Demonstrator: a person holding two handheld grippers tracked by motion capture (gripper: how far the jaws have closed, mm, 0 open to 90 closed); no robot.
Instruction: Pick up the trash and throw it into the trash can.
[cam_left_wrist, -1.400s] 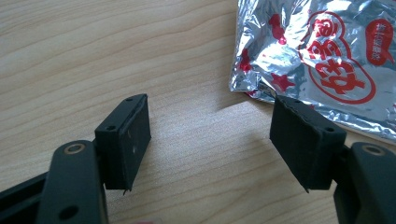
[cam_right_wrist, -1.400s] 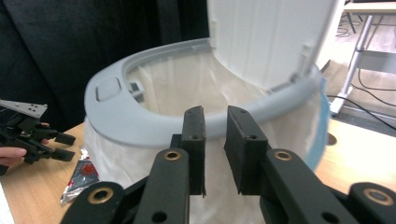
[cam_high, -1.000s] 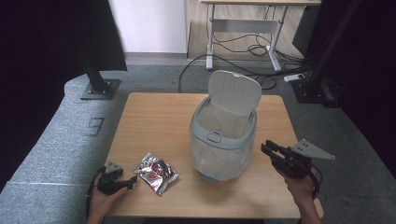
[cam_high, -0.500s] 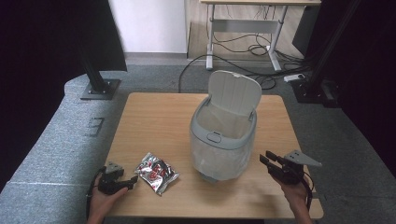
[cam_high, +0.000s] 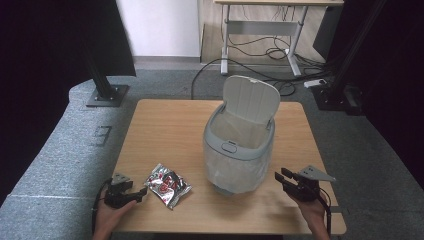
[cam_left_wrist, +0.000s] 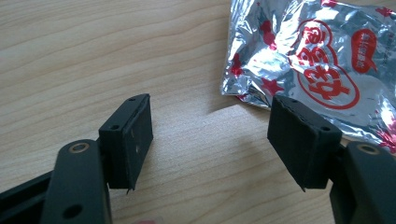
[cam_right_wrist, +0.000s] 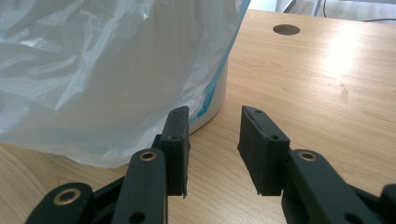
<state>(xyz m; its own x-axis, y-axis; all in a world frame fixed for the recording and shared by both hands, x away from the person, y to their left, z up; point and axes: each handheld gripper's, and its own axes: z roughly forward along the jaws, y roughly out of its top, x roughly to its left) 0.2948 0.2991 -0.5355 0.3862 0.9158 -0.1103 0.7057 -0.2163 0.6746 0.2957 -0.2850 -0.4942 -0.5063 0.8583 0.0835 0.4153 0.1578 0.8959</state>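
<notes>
- We take the waste bin as our landmark: it stands on the wooden table, lid up, lined with a thin clear bag.
- Nearest us, at the front table edge to the left of the bin, our left gripper rests low on the wood with its jaws standing wide apart and nothing between them; in the left gripper view we see bare table in the gap.
- The foil packet lies flat just beyond that gripper's tips, between it and the bin's base. In the left gripper view the packet sits ahead and toward the right-hand jaw, its near corner almost level with that jaw's tip but not touched, as far as we can tell.
- The packet's long axis runs slantwise, from its near end toward the bin.
- We judge the left hand far the nearer one; a short push forward should bring the packet's edge between the jaws.
- The packet looks crinkled and silver, with red stars and red printed characters, flat and light.
- To the right of the bin, our right gripper is low by the bin's base; its jaws have just been opening, stand partly apart and are empty, beside the hanging liner.
</notes>
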